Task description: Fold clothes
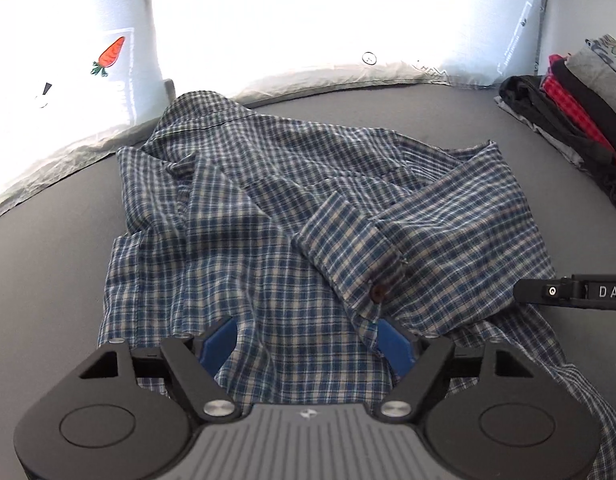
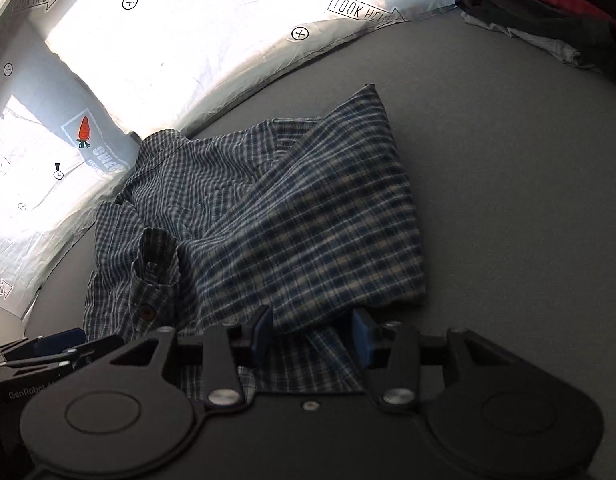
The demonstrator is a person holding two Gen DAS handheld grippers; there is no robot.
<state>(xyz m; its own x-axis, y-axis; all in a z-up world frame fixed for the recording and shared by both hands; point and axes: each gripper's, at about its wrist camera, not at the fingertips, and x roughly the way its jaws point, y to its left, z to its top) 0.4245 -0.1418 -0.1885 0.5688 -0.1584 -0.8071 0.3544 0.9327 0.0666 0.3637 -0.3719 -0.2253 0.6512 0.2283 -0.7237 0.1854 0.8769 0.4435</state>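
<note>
Looking down on a blue-and-cream checked shirt point(image 1: 267, 208), lying partly folded and wrinkled on a flat gray surface point(image 1: 47, 260), near its middle. Seeing one side panel turned over onto the body of the shirt, and a sleeve laid across the front with the cuff point(image 1: 348, 256) on top, a brown button point(image 1: 378, 290) at its end.

Hovering over the near hem with the left gripper point(image 1: 306, 344), its blue fingers point(image 1: 221, 342) spread wide. Checked cloth below and between them, the cuff edge just beside the right-hand finger, nothing pinched.

Hanging close at the right with the right gripper point(image 2: 312, 330), over the near edge of the folded panel. Fingers point(image 2: 362, 332) spread here too, but less wide. Cloth in the gap, not pressed by the pads as far as can be seen; cannot tell whether the left-hand pad touches the fold.

Showing both grippers near each other, side by side, each at the border of the other's view.

Beyond the shirt, white bedding point(image 1: 308, 20) with printed marks and a small carrot picture point(image 1: 111, 54), very bright in the light. At the far right corner, well apart from the shirt, a stack of folded clothes point(image 1: 580, 120) in black, red and gray.
</note>
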